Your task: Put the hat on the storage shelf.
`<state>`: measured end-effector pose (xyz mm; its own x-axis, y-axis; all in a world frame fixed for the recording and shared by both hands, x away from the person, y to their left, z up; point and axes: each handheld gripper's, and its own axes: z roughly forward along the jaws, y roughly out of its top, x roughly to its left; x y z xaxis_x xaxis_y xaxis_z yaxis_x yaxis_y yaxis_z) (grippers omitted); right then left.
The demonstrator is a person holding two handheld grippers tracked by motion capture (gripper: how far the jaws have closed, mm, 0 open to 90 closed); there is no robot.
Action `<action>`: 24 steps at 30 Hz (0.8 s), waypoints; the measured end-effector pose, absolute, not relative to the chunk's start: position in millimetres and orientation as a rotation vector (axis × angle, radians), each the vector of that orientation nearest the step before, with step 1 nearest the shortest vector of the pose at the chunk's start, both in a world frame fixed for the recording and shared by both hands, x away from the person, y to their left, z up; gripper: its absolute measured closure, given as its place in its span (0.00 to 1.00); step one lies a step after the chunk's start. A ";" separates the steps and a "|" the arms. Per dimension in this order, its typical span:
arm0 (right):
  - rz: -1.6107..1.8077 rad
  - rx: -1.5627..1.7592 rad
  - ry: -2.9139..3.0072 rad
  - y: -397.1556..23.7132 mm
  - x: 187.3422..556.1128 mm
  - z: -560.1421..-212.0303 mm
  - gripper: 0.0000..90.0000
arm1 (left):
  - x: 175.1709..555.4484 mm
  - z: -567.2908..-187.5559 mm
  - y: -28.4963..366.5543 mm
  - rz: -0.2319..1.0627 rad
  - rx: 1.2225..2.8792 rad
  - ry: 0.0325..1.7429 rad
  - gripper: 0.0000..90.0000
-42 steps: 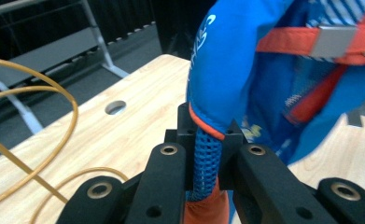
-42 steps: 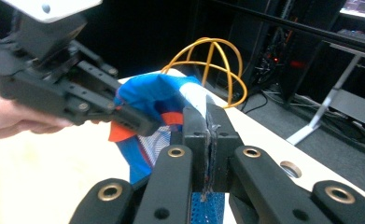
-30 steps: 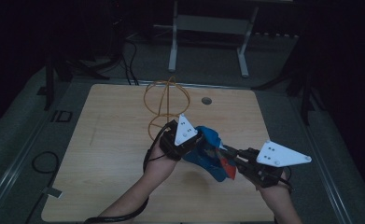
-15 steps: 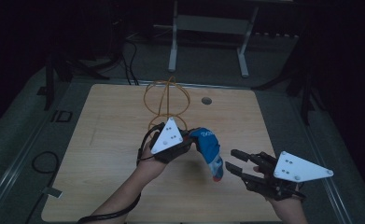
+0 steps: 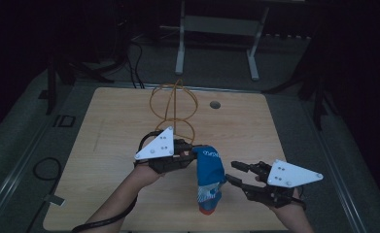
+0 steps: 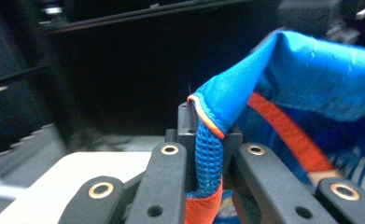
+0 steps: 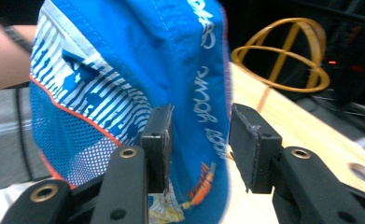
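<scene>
Both tongs are mine: left gripper point(image 5: 190, 154) clamped on one blue fabric cap point(image 5: 209, 177) held above the wooden table point(image 5: 105, 141) — right gripper point(image 5: 233, 172) just opened, cap untouched; one orange wire-hoop stand point(image 5: 174, 104) behind.

Partly legible white lettering, perhaps "young", on blue cap point(image 7: 138, 70)

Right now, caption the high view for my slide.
Left tool dangles a blue cap over the wooden table; right tool, just opened, waits beside it.
</scene>
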<state>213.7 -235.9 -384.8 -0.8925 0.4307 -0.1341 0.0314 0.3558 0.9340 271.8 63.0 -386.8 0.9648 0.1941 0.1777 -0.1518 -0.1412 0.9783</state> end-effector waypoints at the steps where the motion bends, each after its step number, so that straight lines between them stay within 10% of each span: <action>1: 1.554 0.391 2.278 -233.3 212.7 -386.3 0.66 | 271.4 -387.4 62.1 0.283 1.692 0.015 0.95; 10: 1.546 0.356 2.328 -215.1 208.8 -399.0 0.71 | 269.3 -388.1 54.6 0.315 1.712 0.021 0.95; 14: 1.547 0.406 2.296 -215.3 210.5 -399.5 0.99 | 269.0 -387.8 55.4 0.305 1.713 0.021 0.95; 24: 1.543 0.467 2.215 -227.3 213.3 -390.4 1.00 | 272.0 -391.5 66.6 0.297 1.753 0.064 0.94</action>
